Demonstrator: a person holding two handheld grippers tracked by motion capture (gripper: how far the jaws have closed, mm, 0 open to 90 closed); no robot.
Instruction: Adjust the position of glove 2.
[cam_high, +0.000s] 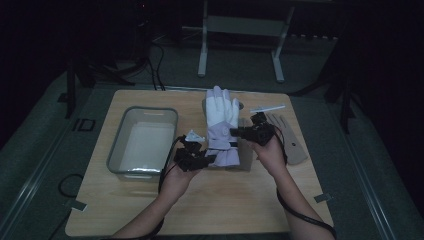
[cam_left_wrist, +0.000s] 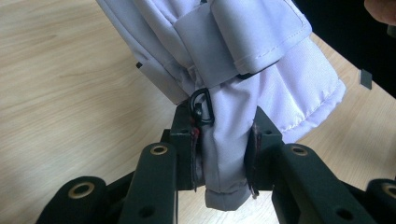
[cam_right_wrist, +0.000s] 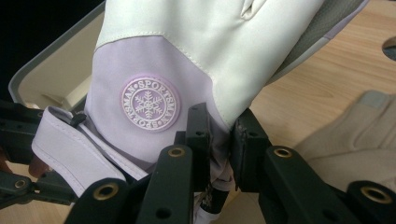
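A white and lilac ski glove lies mid-table, fingers pointing away from me. My left gripper is shut on the glove's cuff edge, right beside a small black clip. My right gripper is shut on the glove's side at the wrist, next to a round snowflake badge. The wrist strap hangs loose toward the left gripper.
A grey plastic bin stands open at the left of the table. A beige knit glove lies at the right, also seen as beige glove. A white strip lies at the far edge. Wooden tabletop is bare near me.
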